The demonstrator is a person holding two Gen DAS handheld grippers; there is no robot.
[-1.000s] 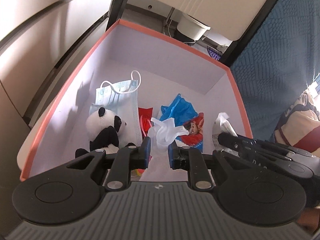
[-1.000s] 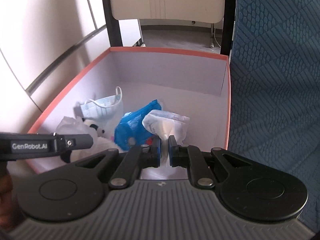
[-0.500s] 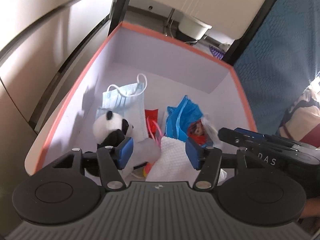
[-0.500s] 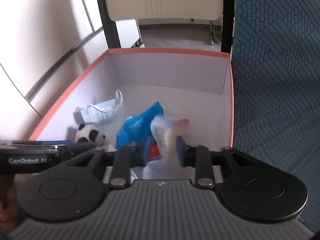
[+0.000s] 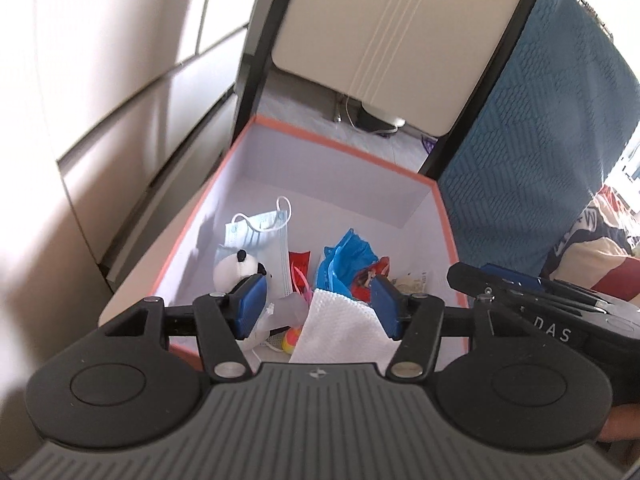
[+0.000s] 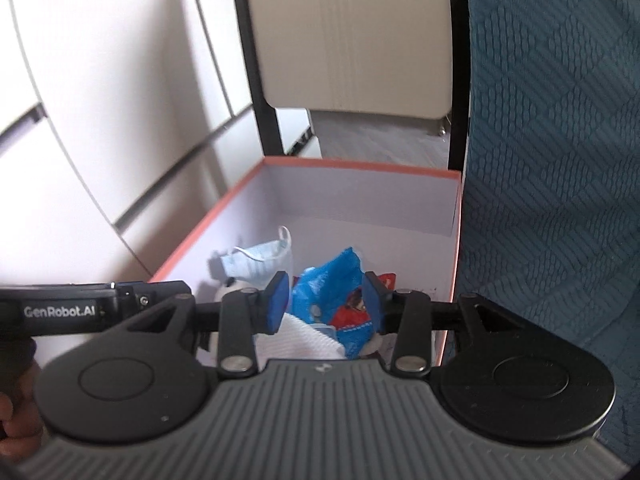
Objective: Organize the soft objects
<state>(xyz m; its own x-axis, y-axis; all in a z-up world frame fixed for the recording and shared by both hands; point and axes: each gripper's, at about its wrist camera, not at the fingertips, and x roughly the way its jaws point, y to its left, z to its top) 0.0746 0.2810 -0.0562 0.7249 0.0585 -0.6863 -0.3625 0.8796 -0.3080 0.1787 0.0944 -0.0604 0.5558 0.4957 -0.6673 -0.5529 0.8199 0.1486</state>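
Note:
An open box with an orange rim [image 5: 340, 146] [image 6: 360, 162] holds soft things. Inside lie a blue face mask [image 5: 260, 228] [image 6: 260, 258], a panda plush [image 5: 240, 270], a crumpled blue bag [image 5: 344, 260] [image 6: 332, 280], a white cloth [image 5: 340, 328] [image 6: 304, 340] and a clear glove [image 5: 288, 308]. My left gripper [image 5: 318, 304] hovers open above the box's near end; the cloth lies below it, untouched. My right gripper [image 6: 325, 302] is open too, above the blue bag, with nothing pressed between its pads.
A white cabinet wall runs along the box's left side. A blue quilted cover [image 5: 532, 140] [image 6: 552, 160] rises on its right. A pale panel in a black frame [image 5: 392, 40] stands behind it. A small pale packet [image 5: 412, 280] lies by the right wall.
Both grippers opened and rose away from the box. The left let go of the clear glove and the right let go of a pale plastic packet; both things now lie inside.

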